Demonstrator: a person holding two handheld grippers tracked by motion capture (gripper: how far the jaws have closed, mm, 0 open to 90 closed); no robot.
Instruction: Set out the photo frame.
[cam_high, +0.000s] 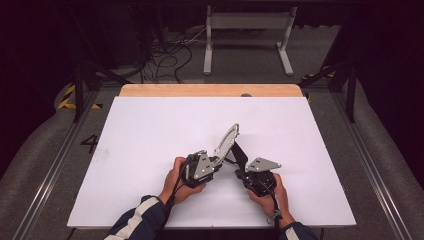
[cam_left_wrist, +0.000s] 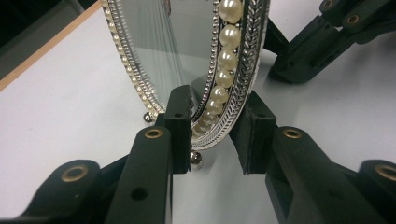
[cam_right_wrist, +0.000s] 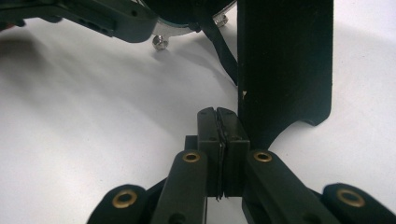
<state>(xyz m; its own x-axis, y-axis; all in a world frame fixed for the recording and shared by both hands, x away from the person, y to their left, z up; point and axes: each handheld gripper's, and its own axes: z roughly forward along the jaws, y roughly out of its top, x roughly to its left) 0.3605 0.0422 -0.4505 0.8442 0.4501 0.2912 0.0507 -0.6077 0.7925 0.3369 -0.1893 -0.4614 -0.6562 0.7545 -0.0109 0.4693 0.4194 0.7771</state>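
- Silver-framed oval mirror (cam_high: 227, 140) edged with pearls stands tilted near the middle of the white counter (cam_high: 150, 130), between the two grippers.
- The left gripper (cam_left_wrist: 212, 135) has its fingers apart, set either side of the mirror's lower rim; whether they touch it I cannot tell.
- The right gripper (cam_right_wrist: 218, 140) has its fingers pressed together on the mirror's black back stand (cam_right_wrist: 285, 70).
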